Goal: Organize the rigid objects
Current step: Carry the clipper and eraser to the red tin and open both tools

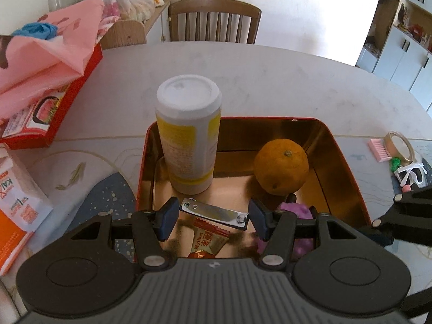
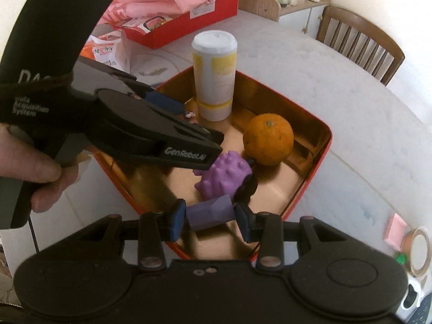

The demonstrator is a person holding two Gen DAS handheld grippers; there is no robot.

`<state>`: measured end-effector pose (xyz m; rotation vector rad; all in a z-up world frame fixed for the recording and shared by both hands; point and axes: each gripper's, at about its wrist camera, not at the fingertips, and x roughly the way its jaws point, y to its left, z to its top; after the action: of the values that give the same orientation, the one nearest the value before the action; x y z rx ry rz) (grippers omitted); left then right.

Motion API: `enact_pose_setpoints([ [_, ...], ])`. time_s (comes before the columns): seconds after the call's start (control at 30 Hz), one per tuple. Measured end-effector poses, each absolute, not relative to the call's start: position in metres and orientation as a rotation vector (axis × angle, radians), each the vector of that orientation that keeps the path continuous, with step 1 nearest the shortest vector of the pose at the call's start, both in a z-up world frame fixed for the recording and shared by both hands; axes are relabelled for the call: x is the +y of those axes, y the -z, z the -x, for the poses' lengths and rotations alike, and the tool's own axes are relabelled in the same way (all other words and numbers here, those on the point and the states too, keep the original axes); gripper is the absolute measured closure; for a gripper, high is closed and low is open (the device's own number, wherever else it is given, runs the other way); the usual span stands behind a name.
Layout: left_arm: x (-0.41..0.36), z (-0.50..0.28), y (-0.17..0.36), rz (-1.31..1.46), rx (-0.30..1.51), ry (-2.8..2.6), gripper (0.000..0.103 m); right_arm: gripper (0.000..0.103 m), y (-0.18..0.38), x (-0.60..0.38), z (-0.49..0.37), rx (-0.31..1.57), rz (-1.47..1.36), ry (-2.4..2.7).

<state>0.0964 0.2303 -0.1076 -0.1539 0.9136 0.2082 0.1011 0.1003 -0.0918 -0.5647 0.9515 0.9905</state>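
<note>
Left gripper (image 1: 213,217) is clamped on the clipper (image 1: 214,214), right gripper (image 2: 209,220) on the roller (image 2: 213,201). I'd lower both into the tin (image 1: 343,162) around 6 o'clock, clear of the orange (image 1: 281,166) at 2, then let go.

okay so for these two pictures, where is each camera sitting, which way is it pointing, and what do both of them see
Left wrist: sits on the left gripper, looking down into the red tin; its jaws hold a nail clipper.
Right wrist: sits on the right gripper, looking down into the tin from another side; its jaws hold a purple massage roller by the handle; the left gripper and a hand show.
Shared: tin, orange, white bottle, chair.
</note>
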Motion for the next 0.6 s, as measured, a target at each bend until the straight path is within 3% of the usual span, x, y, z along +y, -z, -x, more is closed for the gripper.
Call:
enact_pose_setpoints([
  [0.3,0.217,-0.107,0.112,0.102,0.946,-0.191,0.046,0.059,0.097,0.1,-0.105,0.973,0.548,-0.976],
  [0.53,0.215,-0.113,0.114,0.095,0.964,-0.205,0.046,0.047,0.088,0.086,-0.104,0.95,0.48,-0.981],
  [0.6,0.215,-0.112,0.114,0.098,0.965,-0.213,0.041,0.045,0.084,0.081,-0.104,0.938,0.459,-0.987],
])
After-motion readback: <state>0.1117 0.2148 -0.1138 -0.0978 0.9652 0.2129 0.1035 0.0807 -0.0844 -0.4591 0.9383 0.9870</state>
